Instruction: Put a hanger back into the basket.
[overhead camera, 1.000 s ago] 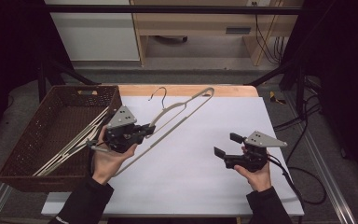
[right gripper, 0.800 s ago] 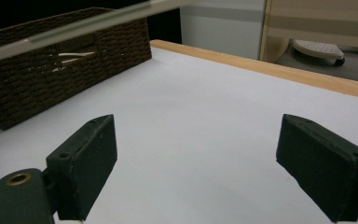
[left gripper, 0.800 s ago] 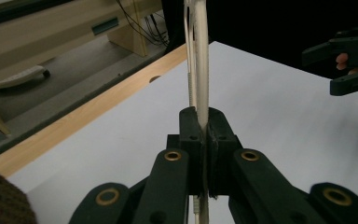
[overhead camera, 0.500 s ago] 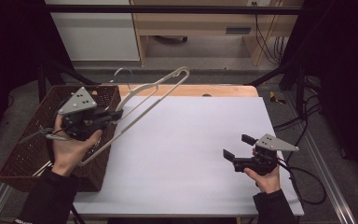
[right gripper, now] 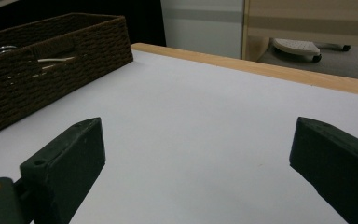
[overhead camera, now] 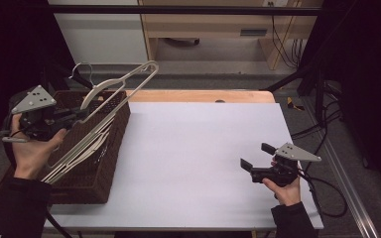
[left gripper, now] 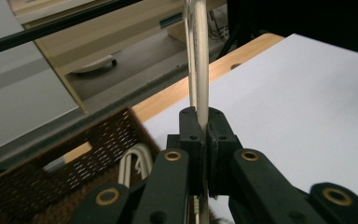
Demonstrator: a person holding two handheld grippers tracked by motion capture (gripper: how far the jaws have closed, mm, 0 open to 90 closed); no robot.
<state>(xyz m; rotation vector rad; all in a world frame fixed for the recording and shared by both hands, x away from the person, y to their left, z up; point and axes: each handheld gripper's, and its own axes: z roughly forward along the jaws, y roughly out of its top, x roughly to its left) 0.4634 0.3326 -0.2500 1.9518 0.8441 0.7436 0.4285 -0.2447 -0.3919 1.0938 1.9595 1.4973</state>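
The left gripper is clamped on a cream clothes hanger held tilted in the air above the brown wicker basket of hangers, while the right gripper rests spread and holding nothing over the white table.

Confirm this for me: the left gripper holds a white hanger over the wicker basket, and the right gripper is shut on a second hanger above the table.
One thing is wrong. The right gripper holds nothing: the right gripper view shows its jaws wide open over the bare white table. The rest stands: the left gripper is shut on the white hanger over the wicker basket.
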